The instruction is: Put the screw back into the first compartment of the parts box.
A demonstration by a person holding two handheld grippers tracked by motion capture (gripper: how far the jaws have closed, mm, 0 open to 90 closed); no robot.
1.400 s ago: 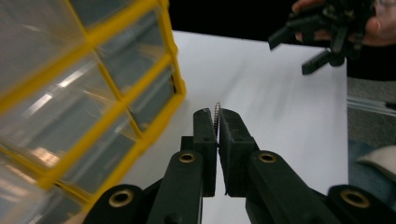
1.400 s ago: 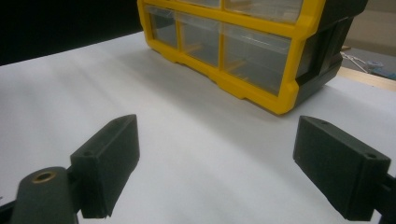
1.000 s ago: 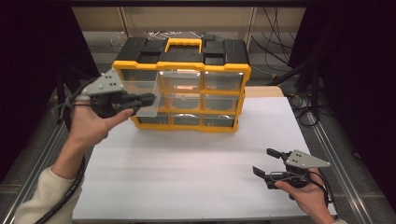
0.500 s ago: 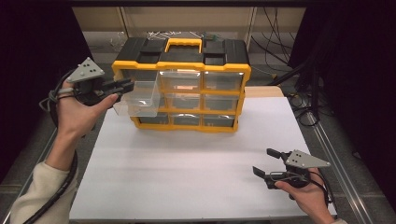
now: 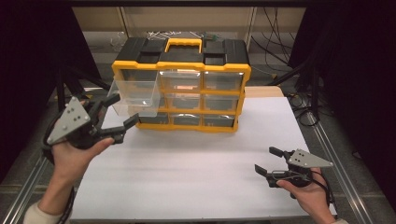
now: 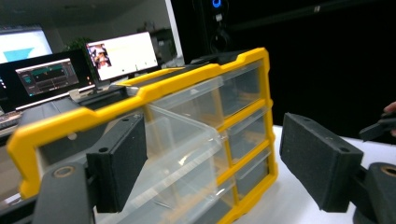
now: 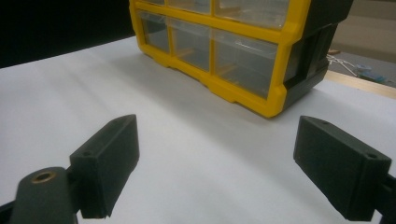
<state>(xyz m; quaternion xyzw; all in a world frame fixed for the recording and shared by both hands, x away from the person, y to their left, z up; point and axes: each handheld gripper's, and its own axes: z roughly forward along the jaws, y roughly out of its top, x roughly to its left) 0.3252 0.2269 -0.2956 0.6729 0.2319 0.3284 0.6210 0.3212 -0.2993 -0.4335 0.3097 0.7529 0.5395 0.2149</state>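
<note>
Currently, your white table carries a yellow-and-black drawer cabinet toward its far side, three rows of clear drawers facing you. One clear drawer, top row at the left, stands pulled out from the frame. Your left gripper hangs just in front of that drawer, jaws spread and gripping nothing. Your right gripper sits low near the table's right front, well apart from the cabinet, jaws likewise spread and empty.
</note>
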